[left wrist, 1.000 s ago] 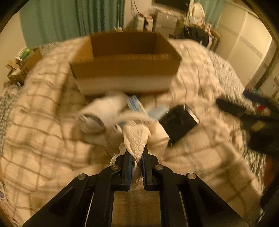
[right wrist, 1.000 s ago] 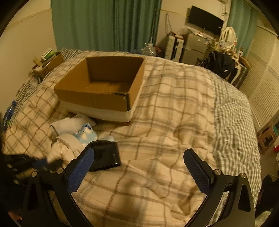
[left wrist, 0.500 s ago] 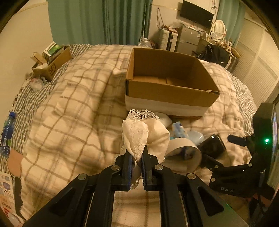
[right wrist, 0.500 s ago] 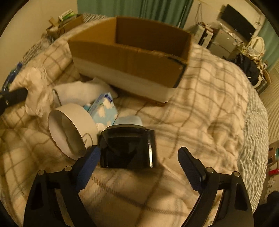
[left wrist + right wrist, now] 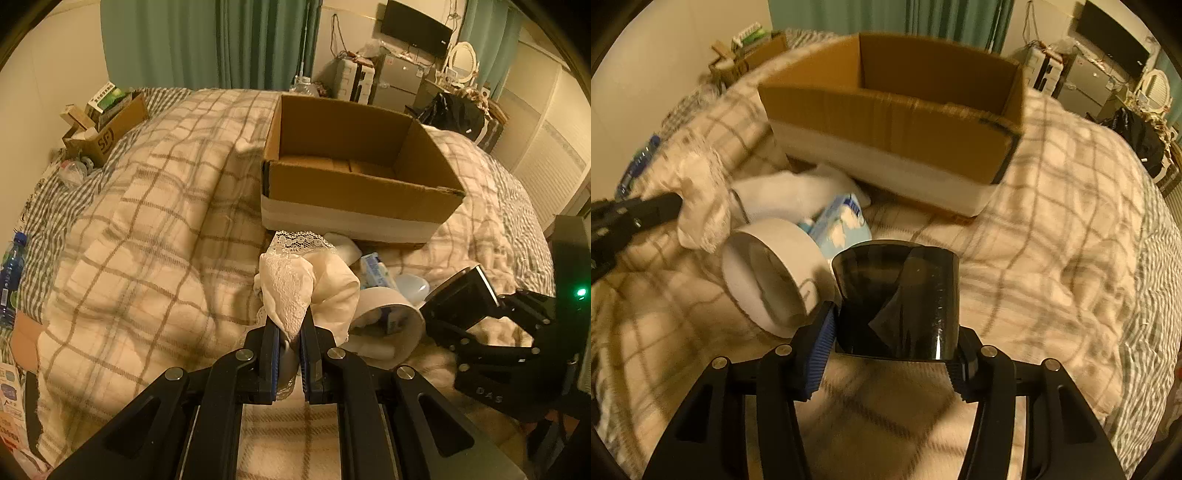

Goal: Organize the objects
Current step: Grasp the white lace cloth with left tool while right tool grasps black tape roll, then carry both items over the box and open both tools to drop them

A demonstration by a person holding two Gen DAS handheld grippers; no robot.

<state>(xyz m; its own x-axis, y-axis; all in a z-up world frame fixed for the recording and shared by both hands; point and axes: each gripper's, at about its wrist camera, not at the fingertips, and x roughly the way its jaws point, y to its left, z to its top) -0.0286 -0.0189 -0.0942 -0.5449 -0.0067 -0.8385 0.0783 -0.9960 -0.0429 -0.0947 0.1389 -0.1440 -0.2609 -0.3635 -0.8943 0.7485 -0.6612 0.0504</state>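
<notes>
Gripping a lacy cloth [image 5: 295, 291], left gripper [image 5: 287, 345] has its jaws nearly closed on the fabric; right gripper [image 5: 892, 341] is clamped on a black roll [image 5: 899, 302], blue pads pressed to both sides. Both sit near the pile: white tape roll [image 5: 772, 277], blue tissue pack [image 5: 842, 221], white cloth [image 5: 790, 195], just before the cardboard box [image 5: 354, 184] on the plaid bed [image 5: 147, 229]. Best lift each clear of the pile, then carry over the box rim before releasing. Half a second ago the right jaws were wide around the roll; now closed.
</notes>
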